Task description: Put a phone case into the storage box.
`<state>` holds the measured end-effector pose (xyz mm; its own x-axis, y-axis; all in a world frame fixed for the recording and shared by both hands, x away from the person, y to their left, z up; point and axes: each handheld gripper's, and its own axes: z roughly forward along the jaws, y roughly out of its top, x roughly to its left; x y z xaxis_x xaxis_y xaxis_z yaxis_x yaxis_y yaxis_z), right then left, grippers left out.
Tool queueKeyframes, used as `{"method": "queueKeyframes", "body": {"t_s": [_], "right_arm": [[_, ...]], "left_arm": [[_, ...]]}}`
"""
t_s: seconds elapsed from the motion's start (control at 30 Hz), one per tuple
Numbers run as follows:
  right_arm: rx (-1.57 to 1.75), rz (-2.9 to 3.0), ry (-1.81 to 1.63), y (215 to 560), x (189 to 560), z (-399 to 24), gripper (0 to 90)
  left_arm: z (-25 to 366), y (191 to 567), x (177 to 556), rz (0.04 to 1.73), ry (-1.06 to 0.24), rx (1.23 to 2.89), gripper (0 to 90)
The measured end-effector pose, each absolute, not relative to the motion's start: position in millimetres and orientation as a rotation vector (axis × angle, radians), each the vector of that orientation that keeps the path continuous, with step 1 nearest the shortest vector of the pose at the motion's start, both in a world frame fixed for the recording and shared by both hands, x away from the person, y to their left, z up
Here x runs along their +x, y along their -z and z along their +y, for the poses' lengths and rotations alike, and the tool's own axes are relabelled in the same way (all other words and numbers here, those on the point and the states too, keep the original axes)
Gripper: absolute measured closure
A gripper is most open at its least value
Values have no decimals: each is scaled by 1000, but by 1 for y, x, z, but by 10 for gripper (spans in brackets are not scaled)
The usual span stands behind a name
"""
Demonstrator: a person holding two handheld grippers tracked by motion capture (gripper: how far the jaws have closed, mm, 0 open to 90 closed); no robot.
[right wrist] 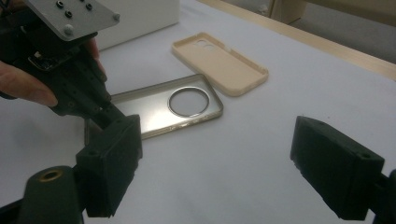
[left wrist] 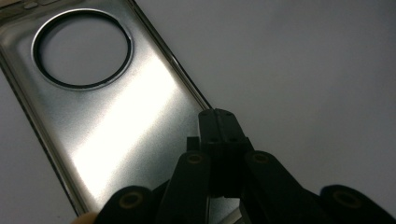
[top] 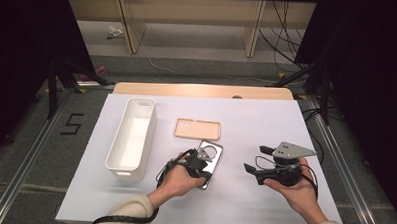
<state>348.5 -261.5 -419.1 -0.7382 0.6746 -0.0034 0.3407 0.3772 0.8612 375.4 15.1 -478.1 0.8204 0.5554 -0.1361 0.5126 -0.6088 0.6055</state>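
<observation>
While white bin (top: 132, 134) sits empty, left fingers (left wrist: 219, 128) together over clear case (left wrist: 116, 121), right fingers (right wrist: 126, 140) apart

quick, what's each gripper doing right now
Left gripper: shut on the rim of the clear phone case.
Right gripper: open, holding nothing.

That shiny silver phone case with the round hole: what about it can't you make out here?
- Silver phone case: in the high view the left gripper and hand cover its near end.
- Left gripper view: the picture's edges crop it; whether the shut jaws pinch its rim is unclear.
- Right gripper view: the left gripper hides its far end.
</observation>
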Motion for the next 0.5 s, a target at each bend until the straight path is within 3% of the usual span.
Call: {"method": "queueKeyframes", "body": {"t_s": [0.5], "right_arm": [[886,2283,-1304,419,348,-262,178]], "left_arm": [[1,480,374,895,-65,2275,899]]}}
